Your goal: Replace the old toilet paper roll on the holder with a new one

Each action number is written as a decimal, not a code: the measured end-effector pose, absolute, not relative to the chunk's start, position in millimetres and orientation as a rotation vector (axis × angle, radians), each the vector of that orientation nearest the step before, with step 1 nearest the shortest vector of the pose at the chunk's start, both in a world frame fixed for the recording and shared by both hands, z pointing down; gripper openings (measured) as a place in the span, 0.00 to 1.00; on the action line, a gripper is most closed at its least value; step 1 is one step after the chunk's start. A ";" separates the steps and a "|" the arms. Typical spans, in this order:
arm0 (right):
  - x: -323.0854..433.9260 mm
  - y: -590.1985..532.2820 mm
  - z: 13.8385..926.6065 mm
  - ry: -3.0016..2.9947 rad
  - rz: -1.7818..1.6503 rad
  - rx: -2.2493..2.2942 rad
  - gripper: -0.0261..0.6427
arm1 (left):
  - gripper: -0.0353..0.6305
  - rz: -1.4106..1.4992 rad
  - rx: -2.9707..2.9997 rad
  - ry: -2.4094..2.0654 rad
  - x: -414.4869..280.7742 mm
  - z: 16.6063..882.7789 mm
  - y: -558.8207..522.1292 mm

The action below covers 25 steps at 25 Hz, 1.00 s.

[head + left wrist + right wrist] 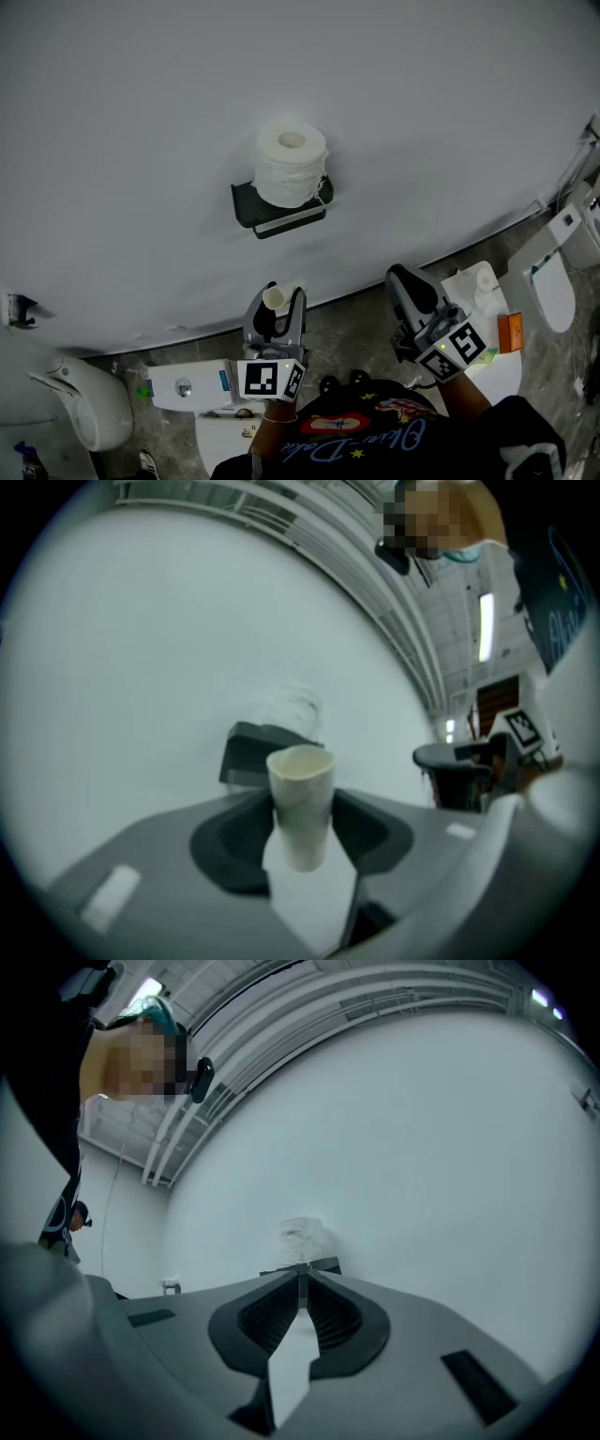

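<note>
A full white toilet paper roll (291,164) stands on end on the black wall holder (248,208), high on the pale wall. My left gripper (281,305) is below it and is shut on an empty cardboard tube (274,298), held upright. In the left gripper view the tube (302,803) sits between the jaws, with the holder (246,752) and the blurred roll (292,708) behind it. My right gripper (405,278) is lower right of the holder, shut and empty. Its jaws (302,1277) meet in its own view, with the roll (305,1235) far ahead.
A toilet bowl (75,403) is at the lower left, and a white cistern with a flush button (187,386) lies under my left gripper. Another toilet (553,281) stands at the right. Beside it are an orange item (511,331) and white paper (478,289). The floor is dark stone.
</note>
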State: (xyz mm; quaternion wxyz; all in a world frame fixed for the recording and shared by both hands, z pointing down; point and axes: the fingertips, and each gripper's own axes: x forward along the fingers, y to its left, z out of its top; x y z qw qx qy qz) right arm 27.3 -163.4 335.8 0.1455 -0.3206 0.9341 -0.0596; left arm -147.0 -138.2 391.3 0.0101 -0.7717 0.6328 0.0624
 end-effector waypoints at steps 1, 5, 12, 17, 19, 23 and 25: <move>25.2 -166.1 329.7 2.702 -0.125 -0.906 0.06 | 0.34 0.192 -2.410 1.972 -146.7 391.1 -139.1; 7.0 -175.3 295.5 2.794 0.017 -0.703 0.06 | 0.34 0.186 -2.419 1.964 -147.8 390.0 -144.3; -44.1 -197.9 227.9 3.074 0.382 -0.342 0.29 | 0.34 0.183 -2.407 1.977 -160.1 384.1 -158.5; -85.0 -219.2 208.7 3.267 0.714 -0.166 0.32 | 0.34 0.183 -2.390 1.986 -170.0 382.3 -165.9; -102.3 -223.6 207.3 3.333 0.797 -0.060 0.33 | 0.34 0.181 -2.391 1.988 -173.6 382.5 -166.1; -122.1 -243.6 214.4 3.445 1.007 0.098 0.34 | 0.34 0.180 -2.387 1.995 -179.1 381.3 -165.5; -126.0 -244.0 218.7 3.498 1.004 0.241 0.34 | 0.34 0.176 -2.383 2.007 -180.6 382.7 -163.5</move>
